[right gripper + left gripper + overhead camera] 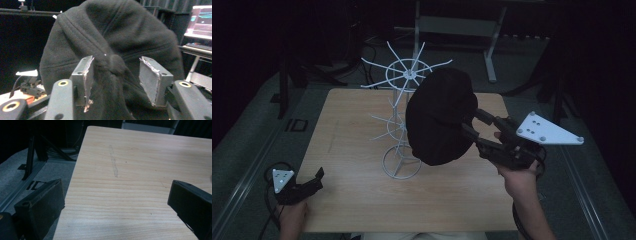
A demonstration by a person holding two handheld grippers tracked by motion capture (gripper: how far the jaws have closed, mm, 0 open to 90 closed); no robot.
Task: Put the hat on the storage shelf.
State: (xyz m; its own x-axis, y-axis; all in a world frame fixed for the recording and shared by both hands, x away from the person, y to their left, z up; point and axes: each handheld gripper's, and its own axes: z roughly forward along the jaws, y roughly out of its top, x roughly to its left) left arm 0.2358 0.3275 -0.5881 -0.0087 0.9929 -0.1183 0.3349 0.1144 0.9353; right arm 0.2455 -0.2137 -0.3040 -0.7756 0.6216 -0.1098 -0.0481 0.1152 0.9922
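So the right gripper (473,126) has the black hat (439,116) up in the air next to the white wire rack (403,117), roughly level w/ the rack's upper ring of prongs. My guess is the hat's getting hung on one of those prongs, which would explain why it's held high and close instead of down on the table (362,195).

Right gripper view is the useful one for the grip: the jaws stand a fair way apart w/ a bunched fold of the hat (112,42) between them. The fabric touches the left pad for sure, but tbh I can't tell if the right pad is pressing on it or just near it (so gripping vs just cradling, dunno).

Left gripper (314,181) is parked at the near left edge of the table, doing nothing. Its own view shows jaws wide apart w/ bare wood between them, which the high view is too small to confirm.
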